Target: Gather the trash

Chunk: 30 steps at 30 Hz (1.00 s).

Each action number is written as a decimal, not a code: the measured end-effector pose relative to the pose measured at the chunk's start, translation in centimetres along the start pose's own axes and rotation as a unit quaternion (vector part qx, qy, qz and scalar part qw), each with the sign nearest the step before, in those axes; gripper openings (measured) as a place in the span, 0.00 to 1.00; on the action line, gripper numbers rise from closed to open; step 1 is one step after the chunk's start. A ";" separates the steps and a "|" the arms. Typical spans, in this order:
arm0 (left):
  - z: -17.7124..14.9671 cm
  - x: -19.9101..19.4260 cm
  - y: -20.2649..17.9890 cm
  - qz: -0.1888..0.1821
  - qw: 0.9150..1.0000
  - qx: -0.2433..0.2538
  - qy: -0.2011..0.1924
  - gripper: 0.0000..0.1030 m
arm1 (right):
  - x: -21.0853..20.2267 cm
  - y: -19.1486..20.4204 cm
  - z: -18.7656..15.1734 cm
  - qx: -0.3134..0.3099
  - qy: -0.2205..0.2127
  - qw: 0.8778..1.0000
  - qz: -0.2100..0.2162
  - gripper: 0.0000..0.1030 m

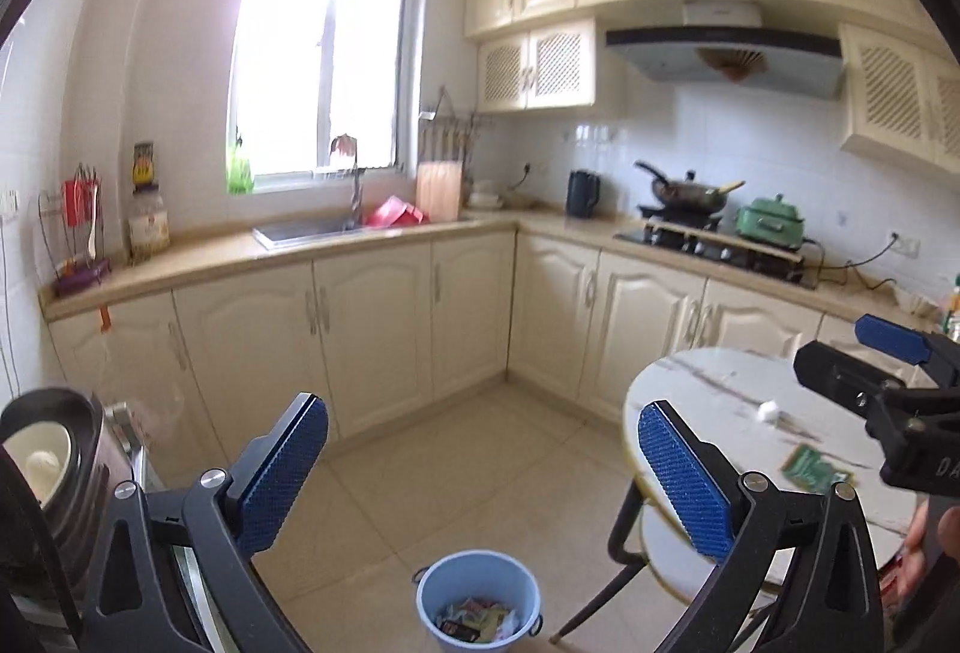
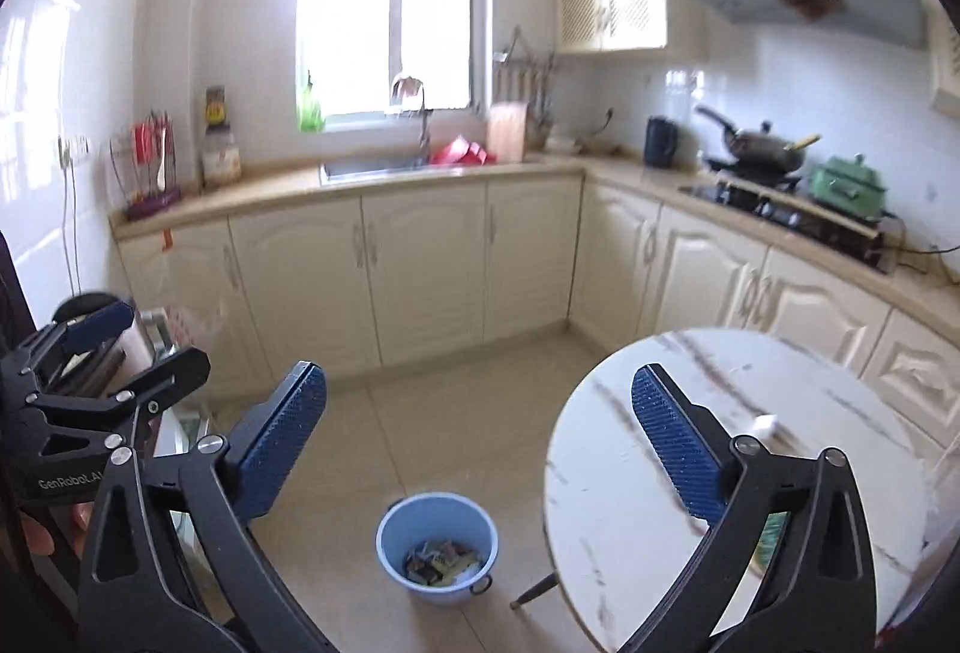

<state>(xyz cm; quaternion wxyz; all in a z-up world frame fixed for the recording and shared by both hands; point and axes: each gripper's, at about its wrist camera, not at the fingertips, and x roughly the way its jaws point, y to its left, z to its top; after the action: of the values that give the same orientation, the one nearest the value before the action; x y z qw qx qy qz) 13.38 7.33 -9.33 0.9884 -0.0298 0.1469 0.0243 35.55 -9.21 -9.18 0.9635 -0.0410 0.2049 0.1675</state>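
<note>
Both grippers were held up over the kitchen floor, each with its blue pads spread wide and nothing between them. The left gripper [image 1: 483, 470] faced the cabinets, with the right gripper [image 2: 480, 443] beside it.

The bucket [image 2: 437, 548] stood on the floor tiles just beside the left edge of the round table [image 2: 612, 473], holding a heap of wrappers [image 2: 443, 563].

On the table, a small white wad [image 1: 768, 410] lay towards the far right edge. A green packet [image 1: 815, 468] lay nearer, at the right edge.

Along the counter [image 1: 228, 251] sat a sink [image 1: 312, 228] under the window, a kettle [image 1: 582, 193] by the corner, and a wok [image 1: 690, 191].
</note>
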 end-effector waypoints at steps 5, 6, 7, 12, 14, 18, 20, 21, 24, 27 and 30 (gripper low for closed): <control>-3.3 -7.4 -2.3 -0.010 0.999 0.012 -0.041 0.99 | -7.7 -1.6 1.4 0.006 -0.048 0.998 -0.043 1.00; -3.7 -8.7 -2.7 -0.014 0.999 0.012 -0.046 0.99 | -8.8 -1.8 1.6 0.007 -0.053 0.997 -0.052 1.00; -4.0 -10.0 -3.0 -0.015 0.999 0.013 -0.051 0.99 | -9.9 -2.3 1.8 0.009 -0.058 0.997 -0.058 1.00; -6.4 -16.3 -3.9 -0.012 0.996 0.026 -0.085 0.99 | -15.7 -3.9 2.4 0.018 -0.087 0.992 -0.085 1.00; -7.3 -19.0 -4.4 -0.001 0.994 0.033 -0.102 0.99 | -17.4 -4.2 2.6 0.017 -0.095 0.990 -0.103 1.00; -8.9 -21.6 -5.5 -0.008 0.992 0.030 -0.121 0.99 | -20.4 -4.6 2.4 0.015 -0.120 0.982 -0.148 1.00; -9.5 -22.2 -5.6 -0.011 0.992 0.029 -0.126 0.99 | -21.5 -5.0 2.3 0.014 -0.126 0.979 -0.159 1.00; -9.7 -22.6 -5.7 -0.014 0.991 0.030 -0.128 0.99 | -21.9 -5.2 2.2 0.015 -0.129 0.978 -0.161 1.00; -10.3 -22.9 -5.7 -0.018 0.991 0.036 -0.129 0.99 | -22.6 -5.6 2.1 0.019 -0.131 0.977 -0.167 1.00; -10.1 -21.0 -5.5 -0.020 0.991 0.041 -0.125 0.99 | -22.9 -6.4 2.0 0.024 -0.128 0.976 -0.175 1.00; -9.8 -19.2 -5.3 -0.022 0.992 0.044 -0.112 0.99 | -22.5 -7.4 1.6 0.034 -0.118 0.975 -0.186 1.00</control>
<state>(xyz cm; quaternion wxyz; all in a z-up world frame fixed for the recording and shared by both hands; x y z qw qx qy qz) -7.52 0.64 -12.79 0.9993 0.0134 0.0351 -0.0003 19.36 -22.86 1.55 0.9959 -0.0260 0.0845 -0.0179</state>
